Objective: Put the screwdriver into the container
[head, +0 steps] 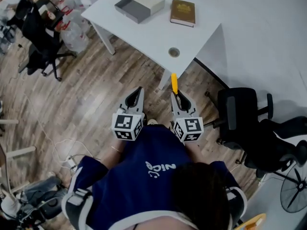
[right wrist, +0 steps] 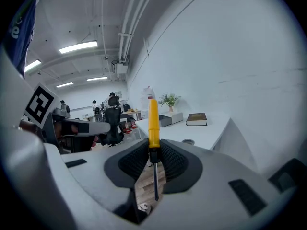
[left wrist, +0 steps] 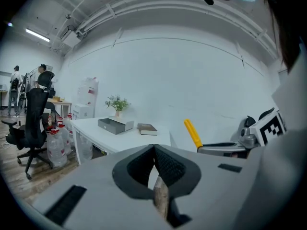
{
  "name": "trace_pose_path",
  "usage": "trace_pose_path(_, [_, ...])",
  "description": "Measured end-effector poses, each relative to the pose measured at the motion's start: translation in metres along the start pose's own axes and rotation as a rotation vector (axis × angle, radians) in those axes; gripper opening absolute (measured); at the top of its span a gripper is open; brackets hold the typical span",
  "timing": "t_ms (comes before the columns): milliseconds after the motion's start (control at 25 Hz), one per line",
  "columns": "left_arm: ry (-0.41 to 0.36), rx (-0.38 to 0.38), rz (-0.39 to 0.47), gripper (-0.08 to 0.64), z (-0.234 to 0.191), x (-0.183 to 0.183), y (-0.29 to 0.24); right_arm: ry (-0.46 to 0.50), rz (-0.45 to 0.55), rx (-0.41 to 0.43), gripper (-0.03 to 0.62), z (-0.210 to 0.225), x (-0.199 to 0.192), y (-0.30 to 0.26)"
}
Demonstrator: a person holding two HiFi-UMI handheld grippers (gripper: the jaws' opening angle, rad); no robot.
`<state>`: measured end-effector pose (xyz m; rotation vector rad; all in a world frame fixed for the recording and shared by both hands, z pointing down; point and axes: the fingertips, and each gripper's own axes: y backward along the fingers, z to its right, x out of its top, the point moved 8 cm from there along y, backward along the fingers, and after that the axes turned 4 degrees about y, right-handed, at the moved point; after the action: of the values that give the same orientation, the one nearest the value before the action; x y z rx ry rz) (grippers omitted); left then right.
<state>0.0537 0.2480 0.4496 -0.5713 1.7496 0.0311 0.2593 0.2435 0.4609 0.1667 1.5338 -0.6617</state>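
Observation:
My right gripper (head: 177, 95) is shut on a screwdriver (head: 174, 83) with a yellow handle; the handle (right wrist: 153, 121) sticks out past the jaws and its dark shaft (right wrist: 155, 178) runs back between them. My left gripper (head: 136, 93) is shut with nothing in it, its pads (left wrist: 154, 163) meeting. Both are held side by side over the wooden floor, short of the white table (head: 144, 35). A grey open container (head: 139, 5) with a pale sleeve lies on the table's far part, seen too as the container (left wrist: 115, 125) in the left gripper view and the container (right wrist: 170, 119) in the right gripper view.
A brown book (head: 183, 12) lies right of the container, and a round cable hole (head: 174, 52) is near the table's front edge. A black office chair (head: 240, 116) stands to the right, another chair (head: 41, 35) at far left. Water bottles (left wrist: 55, 145) stand by the table's left side.

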Motion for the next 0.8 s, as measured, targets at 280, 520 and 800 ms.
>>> trace_pose_path(280, [-0.004,-0.038,-0.006,0.017,-0.025,0.008,-0.047,0.003,-0.006,-0.031,0.092,0.016,0.006,-0.042])
trace_pose_path(520, [-0.008,-0.049,0.003,0.017,-0.081,0.041,-0.106,0.004,0.002,-0.061,0.092,0.031,0.034,-0.117])
trace_pose_path(800, [-0.022,-0.055,0.022,0.017,-0.165,0.095,-0.181,0.021,0.023,-0.075,0.092,0.036,0.076,-0.223])
